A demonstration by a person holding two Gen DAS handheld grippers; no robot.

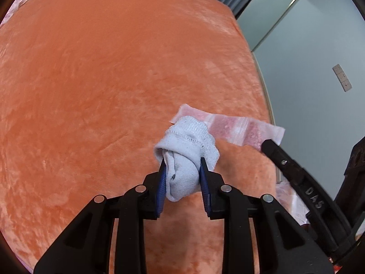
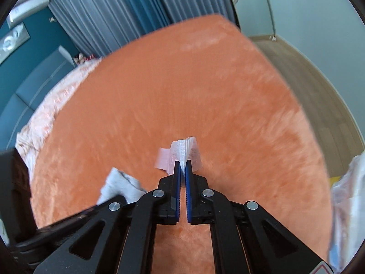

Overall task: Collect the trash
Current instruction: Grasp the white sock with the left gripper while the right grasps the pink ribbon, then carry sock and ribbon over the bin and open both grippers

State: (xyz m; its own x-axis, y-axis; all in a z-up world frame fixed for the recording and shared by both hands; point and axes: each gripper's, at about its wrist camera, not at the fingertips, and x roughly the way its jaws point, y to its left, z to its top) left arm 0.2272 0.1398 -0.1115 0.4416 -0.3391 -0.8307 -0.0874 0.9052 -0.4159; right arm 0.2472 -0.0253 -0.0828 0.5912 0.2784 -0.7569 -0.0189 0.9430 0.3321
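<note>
Trash: rolled white sock (image 1: 186, 157) pinched between left gripper (image 1: 182, 167) pads | clear plastic bag (image 2: 182, 155) clamped in right gripper (image 2: 183, 167), jaws nearly together | both just above the orange blanket (image 1: 102, 91) | grey curtains (image 2: 114, 11) behind

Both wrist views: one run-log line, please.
left gripper: shut on rolled sock | right gripper: shut on plastic bag | surface: orange blanket

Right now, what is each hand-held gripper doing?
Left hand-held gripper: closed on the rolled white sock.
Right hand-held gripper: closed on the clear plastic bag.
</note>
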